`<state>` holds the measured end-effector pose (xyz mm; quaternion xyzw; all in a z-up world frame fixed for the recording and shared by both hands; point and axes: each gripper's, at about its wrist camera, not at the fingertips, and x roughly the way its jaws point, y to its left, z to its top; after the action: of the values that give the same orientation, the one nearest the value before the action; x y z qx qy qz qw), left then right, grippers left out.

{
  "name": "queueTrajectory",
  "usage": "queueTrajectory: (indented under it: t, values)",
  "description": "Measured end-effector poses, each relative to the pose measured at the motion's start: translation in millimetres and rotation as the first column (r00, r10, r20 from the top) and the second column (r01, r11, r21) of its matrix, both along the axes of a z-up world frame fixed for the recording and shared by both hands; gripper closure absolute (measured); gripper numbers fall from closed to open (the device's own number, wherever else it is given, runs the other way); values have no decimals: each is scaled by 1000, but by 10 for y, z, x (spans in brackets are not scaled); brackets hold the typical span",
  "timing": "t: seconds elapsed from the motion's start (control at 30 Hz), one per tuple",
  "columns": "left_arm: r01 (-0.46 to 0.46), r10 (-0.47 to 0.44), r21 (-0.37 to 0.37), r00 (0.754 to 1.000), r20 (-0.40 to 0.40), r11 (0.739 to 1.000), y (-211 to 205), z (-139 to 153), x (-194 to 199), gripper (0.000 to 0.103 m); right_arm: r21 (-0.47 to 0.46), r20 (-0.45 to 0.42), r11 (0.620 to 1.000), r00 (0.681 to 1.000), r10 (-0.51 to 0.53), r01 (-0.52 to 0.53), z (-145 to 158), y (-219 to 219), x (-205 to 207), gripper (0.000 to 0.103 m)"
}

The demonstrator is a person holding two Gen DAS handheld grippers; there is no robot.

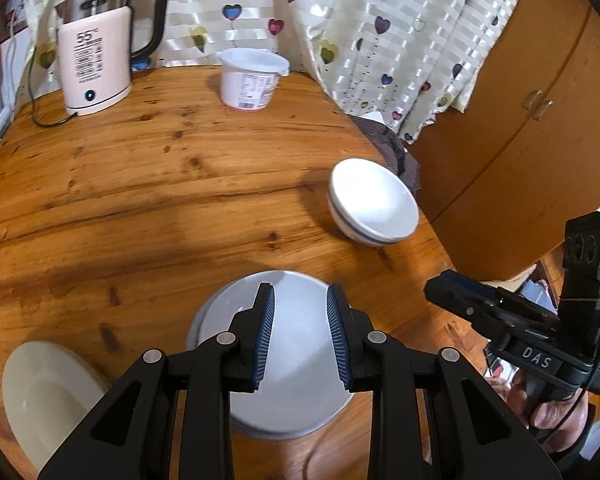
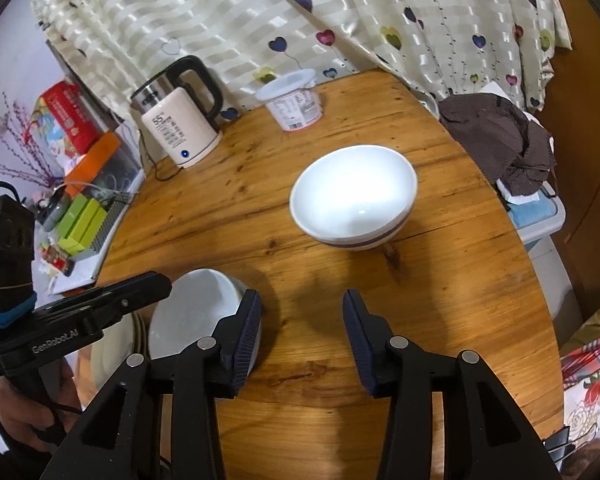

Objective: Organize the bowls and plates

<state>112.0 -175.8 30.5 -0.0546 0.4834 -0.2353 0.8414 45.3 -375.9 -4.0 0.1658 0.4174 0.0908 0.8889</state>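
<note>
My left gripper [image 1: 300, 300] is open and hovers over a plain white bowl [image 1: 300, 360] near the table's front; nothing is between its fingers. A cream plate [image 1: 48, 396] lies to the bowl's left. A white bowl with a blue stripe [image 1: 374, 204] stands near the table's right edge. In the right wrist view my right gripper [image 2: 302, 308] is open and empty above bare wood, short of the striped bowl [image 2: 354, 196]. The plain bowl [image 2: 188, 312] and the plates' edge [image 2: 112, 348] lie at its left, under the left gripper [image 2: 100, 304].
A round wooden table [image 1: 140, 184] carries an electric kettle [image 1: 94, 48] with its cord and a white plastic tub [image 1: 252, 78] at the back. A curtain [image 1: 340, 20] hangs behind. A brown cloth [image 2: 500, 140] lies on a bin beside the table. Boxes [image 2: 80, 216] clutter a shelf at left.
</note>
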Motion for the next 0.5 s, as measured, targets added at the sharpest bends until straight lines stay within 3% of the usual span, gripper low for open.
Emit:
queueTrajectory:
  t: [0.5]
  values:
    - [38, -39, -20, 999, -26, 999, -380, -37, 347, 75, 2, 0, 998, 998, -71, 71, 6, -376, 184, 65]
